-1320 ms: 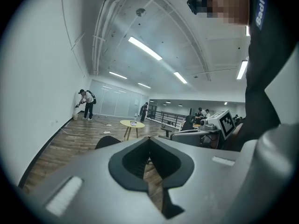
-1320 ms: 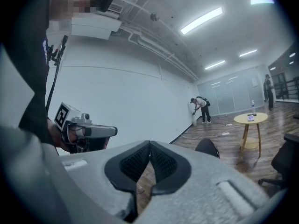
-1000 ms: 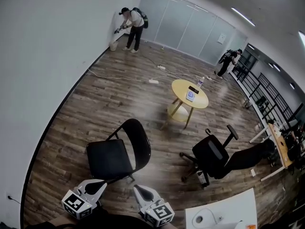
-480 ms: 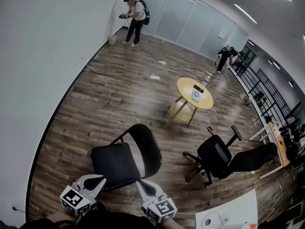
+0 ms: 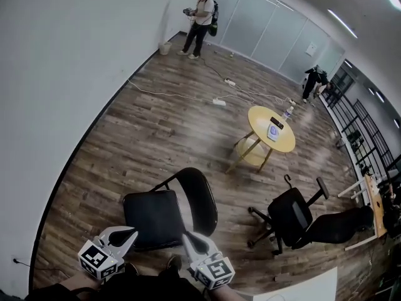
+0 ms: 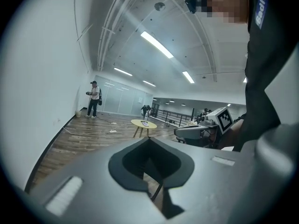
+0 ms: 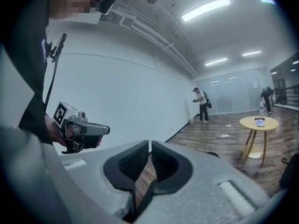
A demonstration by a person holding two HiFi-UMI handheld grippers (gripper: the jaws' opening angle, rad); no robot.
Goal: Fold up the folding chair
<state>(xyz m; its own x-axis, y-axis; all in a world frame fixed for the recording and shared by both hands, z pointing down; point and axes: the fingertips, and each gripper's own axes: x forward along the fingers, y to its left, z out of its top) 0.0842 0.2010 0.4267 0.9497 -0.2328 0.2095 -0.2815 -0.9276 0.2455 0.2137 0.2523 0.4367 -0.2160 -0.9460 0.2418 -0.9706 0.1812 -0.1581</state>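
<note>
Here, folding chair point(image 5: 152, 217): is found just ahead, unfolded (backrest nearer the right gripper point(image 5: 190, 238)).
Claws: left gripper point(image 5: 127, 234) and right are seen closed, empty.

Wood-plank floor point(image 5: 144, 130), white wall point(image 5: 56, 68), round yellow table point(image 5: 270, 129).

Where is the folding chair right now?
Head view, lower centre: the folding chair stands unfolded on the wood floor, left of the office chair.
</note>
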